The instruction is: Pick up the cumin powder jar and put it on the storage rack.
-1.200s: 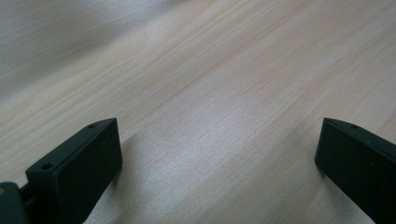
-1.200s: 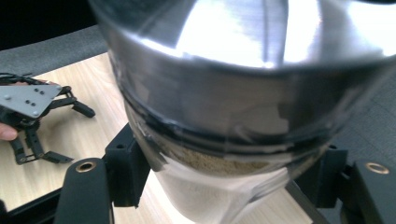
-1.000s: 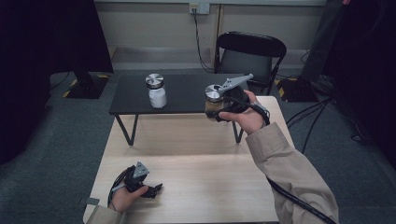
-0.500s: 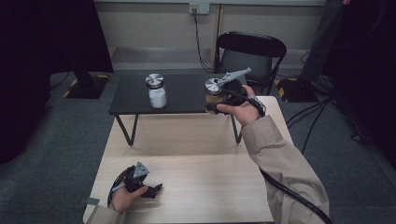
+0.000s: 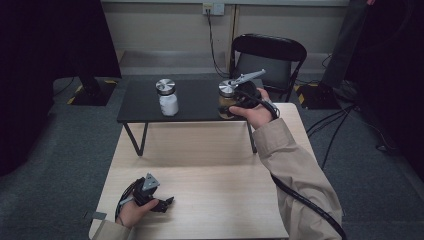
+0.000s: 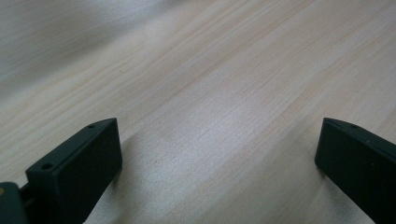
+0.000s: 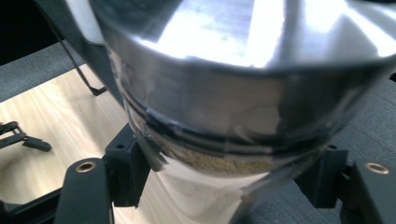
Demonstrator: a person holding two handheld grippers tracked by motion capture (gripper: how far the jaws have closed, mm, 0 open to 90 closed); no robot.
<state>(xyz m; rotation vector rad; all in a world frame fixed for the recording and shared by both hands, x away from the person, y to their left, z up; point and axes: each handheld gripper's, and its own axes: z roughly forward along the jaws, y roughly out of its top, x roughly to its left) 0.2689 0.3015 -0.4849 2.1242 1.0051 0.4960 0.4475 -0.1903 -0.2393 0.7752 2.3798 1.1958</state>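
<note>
A glass jar (image 5: 226, 90) with a silver lid and brown powder inside is at the right end of the black shelf (image 5: 195, 100). My right gripper (image 5: 228, 106) is shut on it just below the lid. In the right gripper view the jar (image 7: 224, 93) looms close and the fingers (image 7: 123, 170) press its glass on both sides. I cannot tell whether the jar rests on the shelf. A second jar (image 5: 168, 98), with white contents and a silver lid, stands upright on the shelf's left half. My left gripper (image 5: 162, 204) lies open on the wooden table (image 5: 210, 165), front left, holding nothing (image 6: 210, 158).
The black shelf stands on thin legs across the far end of the wooden table. A black chair (image 5: 267, 57) is behind it, and cables run over the grey floor at right. A sleeved forearm reaches across the table's right side.
My right hand has carried the brown jar a little farther away, from the shelf's front edge over its right end. The left gripper has not moved.
</note>
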